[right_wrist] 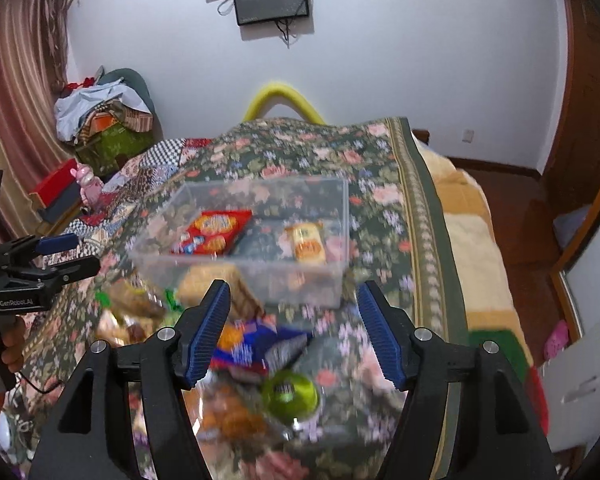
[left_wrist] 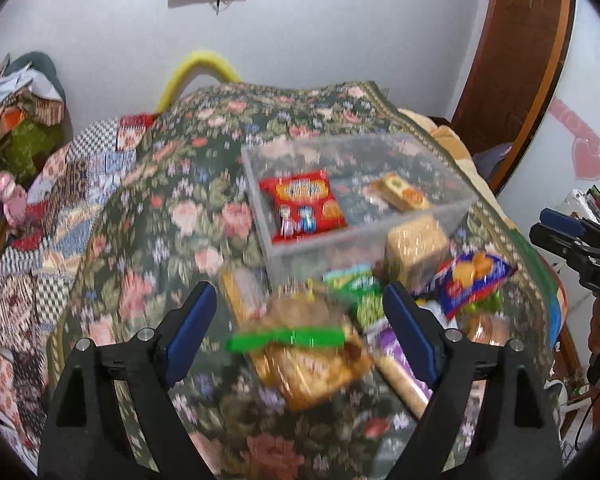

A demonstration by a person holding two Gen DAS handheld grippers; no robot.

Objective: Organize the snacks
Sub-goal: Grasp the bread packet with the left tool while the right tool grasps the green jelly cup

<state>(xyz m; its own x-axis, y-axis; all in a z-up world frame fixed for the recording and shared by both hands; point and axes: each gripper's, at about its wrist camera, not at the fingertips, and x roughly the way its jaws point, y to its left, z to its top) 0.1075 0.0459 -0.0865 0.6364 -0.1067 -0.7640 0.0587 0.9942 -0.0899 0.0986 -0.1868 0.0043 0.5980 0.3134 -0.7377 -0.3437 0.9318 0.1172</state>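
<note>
Clear bin (left_wrist: 440,216) on floral bed cover (left_wrist: 172,208) — red cookie pack (left_wrist: 302,204) and yellow pack (left_wrist: 404,192) inside. Loose snacks piled just in front. Left hand-held gripper (left_wrist: 296,312) spread wide over clipped bag (left_wrist: 300,344); right hand-held gripper (right_wrist: 294,308) released — nothing held.

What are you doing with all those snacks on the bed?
Someone is sorting snacks into a clear plastic box on the flowery blanket. A red cracker pack and a yellow biscuit pack are already inside. The left gripper and right gripper hover open over the loose pile, holding nothing.
</note>
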